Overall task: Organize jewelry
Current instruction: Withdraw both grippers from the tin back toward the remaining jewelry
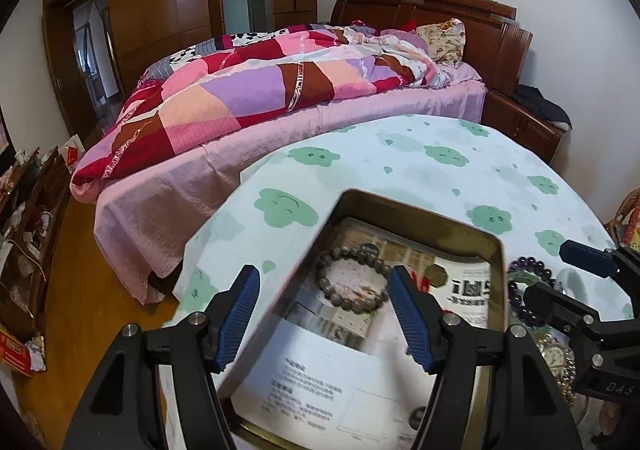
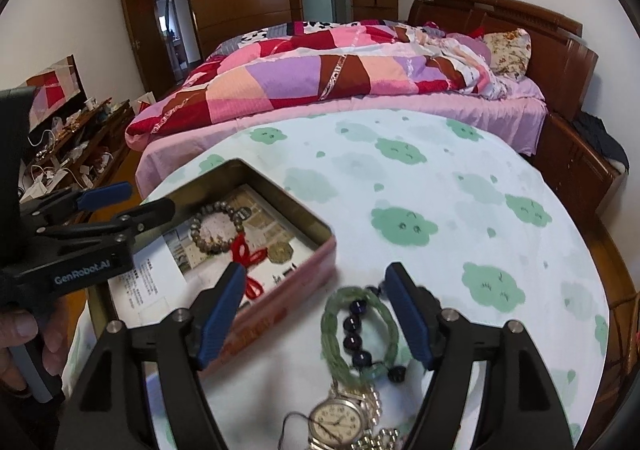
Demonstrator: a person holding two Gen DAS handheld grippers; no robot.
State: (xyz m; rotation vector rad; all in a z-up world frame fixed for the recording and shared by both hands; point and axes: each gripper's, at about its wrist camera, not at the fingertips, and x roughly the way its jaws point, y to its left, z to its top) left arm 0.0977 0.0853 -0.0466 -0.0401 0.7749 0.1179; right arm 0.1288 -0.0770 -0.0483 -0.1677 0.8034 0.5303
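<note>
Both grippers hang over the bench (image 2: 460, 177), which wears a pale cloth with green cloud prints.

Right gripper (image 2: 316, 306): jaws spread wide, nothing held. Directly ahead between its fingers lies the green bracelet (image 2: 332, 330), flat on the cloth, with a string of dark purple beads (image 2: 354, 338) lying across its ring. Just nearer the camera, touching or overlapping that pile, a silver wristwatch (image 2: 336, 420) lies face up. The loose pile sits just right of the open tin box (image 2: 316, 226), close beside its pink wall.

Left gripper (image 1: 320, 314): also wide apart and empty, hovering above the tin box (image 1: 496, 282). Inside the box a grey-brown bead bracelet (image 1: 352, 282) rests on printed paper; the right wrist view shows a red knot charm (image 2: 248, 262) with a gold-coloured coin beside it.

Judgement: the right gripper is the nearer one to the unsorted pieces. The green bracelet is a loop whose longer run points roughly away from the camera, so the jaws would close across its narrow width. The box lies to the left of the pile, so the carry would be leftward over the wall. Tangling of the purple beads with the green loop seems a risk.
</note>
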